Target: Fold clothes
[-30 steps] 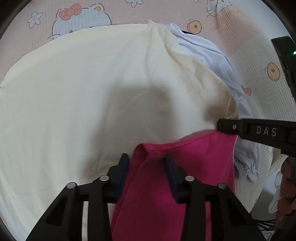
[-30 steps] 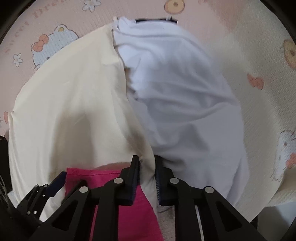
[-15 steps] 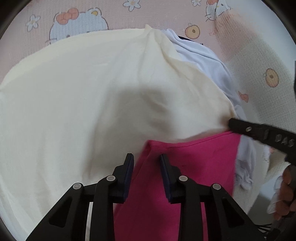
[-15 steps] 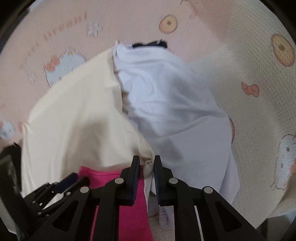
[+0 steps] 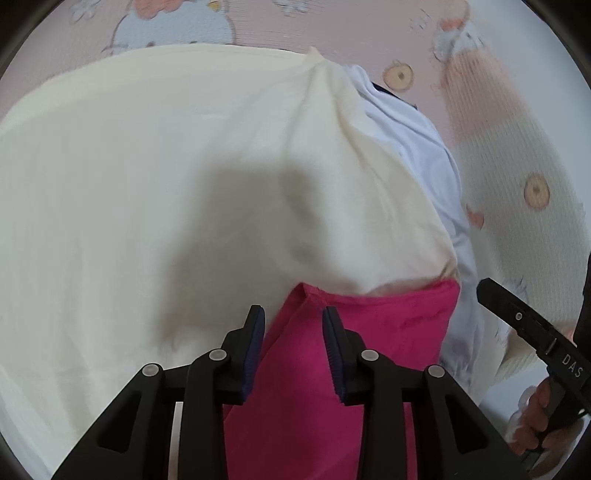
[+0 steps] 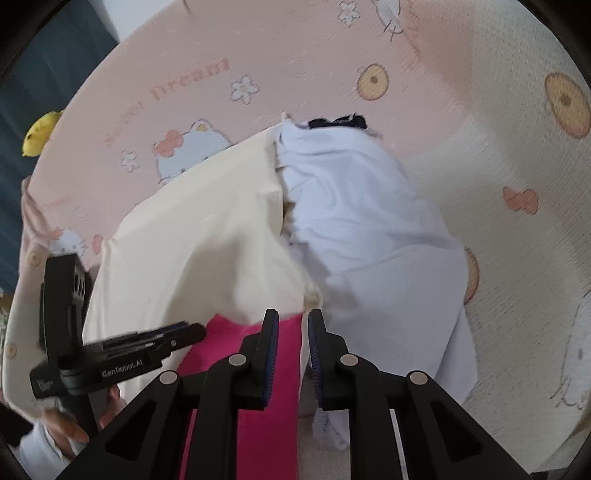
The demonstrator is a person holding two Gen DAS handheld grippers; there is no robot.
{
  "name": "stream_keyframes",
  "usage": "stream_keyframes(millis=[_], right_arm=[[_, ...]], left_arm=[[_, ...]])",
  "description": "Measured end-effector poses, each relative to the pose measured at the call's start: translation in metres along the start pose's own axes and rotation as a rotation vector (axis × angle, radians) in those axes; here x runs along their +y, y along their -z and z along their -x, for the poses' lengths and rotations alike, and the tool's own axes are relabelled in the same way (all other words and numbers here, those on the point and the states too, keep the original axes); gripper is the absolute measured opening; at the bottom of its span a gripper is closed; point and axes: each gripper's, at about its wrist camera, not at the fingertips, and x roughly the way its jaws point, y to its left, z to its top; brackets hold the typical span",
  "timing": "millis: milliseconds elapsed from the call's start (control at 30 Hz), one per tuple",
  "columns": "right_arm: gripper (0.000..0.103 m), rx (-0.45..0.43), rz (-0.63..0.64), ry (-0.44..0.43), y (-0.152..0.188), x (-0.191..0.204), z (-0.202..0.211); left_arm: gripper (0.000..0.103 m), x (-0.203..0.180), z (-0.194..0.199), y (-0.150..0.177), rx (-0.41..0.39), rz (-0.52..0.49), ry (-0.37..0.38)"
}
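A large cream garment [image 5: 166,166] [image 6: 207,240] lies spread on the bed, tented along a ridge toward its near right corner. Beside it lies a crumpled white garment [image 5: 417,140] [image 6: 369,229] with a dark collar [image 6: 338,122]. A bright pink garment [image 5: 388,325] [image 6: 229,339] comes out from under the cream edge. My left gripper [image 5: 293,325] [image 6: 192,330] is shut on a bunch of the pink cloth. My right gripper [image 6: 291,325] [image 5: 484,290] is shut on the cream garment's corner, with the pink edge against its left finger.
The bed cover [image 6: 295,55] [image 5: 295,22] is pink with cartoon cats and turns cream on the right. A yellow toy [image 6: 38,133] sits at the bed's far left edge by a dark blue surface. A person's hand [image 5: 535,417] [image 6: 62,428] holds each gripper's handle.
Both grippers have risen away from the bed, so more of the cover shows. The left jaws narrowed onto the pink cloth. The right gripper stayed shut, lifting the cream corner.
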Motion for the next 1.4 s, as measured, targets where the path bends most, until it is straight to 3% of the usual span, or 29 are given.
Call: stream_keyframes(millis=[167,333,400,533,700,800,867,1100,1133,1167,1200,1300,1400], right_arm=[[0.015,0.044,0.069,-0.053,0.018,0.009,-0.008],[0.015,0.079,0.071,-0.013,0.021,0.009,-0.028],[0.02,0.104,0.032,-0.014,0.017,0.005,-0.034],[0.022,0.116,0.01,-0.025,0.01,0.002,-0.032],[0.026,0.113,0.029,-0.039,0.011,-0.001,-0.03],[0.026,0.105,0.043,-0.051,0.013,-0.003,-0.03],[0.026,0.1,0.052,-0.059,0.015,-0.004,-0.03],[0.025,0.026,0.106,-0.051,0.014,0.004,-0.032],[0.018,0.011,0.128,-0.024,0.014,0.007,-0.031],[0.005,-0.001,0.144,-0.001,0.013,0.01,-0.03],[0.005,-0.005,0.149,0.015,0.012,0.013,-0.03],[0.005,-0.014,0.119,0.035,0.007,0.012,-0.027],[0.004,-0.026,0.083,0.037,0.004,0.008,-0.022]], left_arm=[[0.029,-0.01,-0.011,0.005,0.058,-0.018,-0.005],[0.03,-0.008,-0.012,0.007,0.077,0.002,0.025],[0.037,-0.005,-0.01,0.007,0.081,0.012,0.045],[0.041,-0.005,-0.006,0.016,0.056,0.031,0.062],[0.041,-0.028,-0.003,0.037,0.01,-0.056,-0.031],[0.041,-0.049,-0.009,0.034,-0.01,-0.159,-0.166],[0.041,-0.058,-0.014,0.032,-0.018,-0.197,-0.215],[0.041,-0.073,-0.02,0.027,-0.071,-0.225,-0.215],[0.039,-0.075,-0.02,0.028,-0.082,-0.239,-0.217],[0.028,-0.079,-0.02,0.03,-0.092,-0.254,-0.22],[0.019,-0.083,-0.019,0.031,-0.101,-0.277,-0.229],[0.008,-0.096,-0.019,0.034,-0.123,-0.336,-0.266],[0.006,-0.102,-0.015,0.03,-0.127,-0.329,-0.272]])
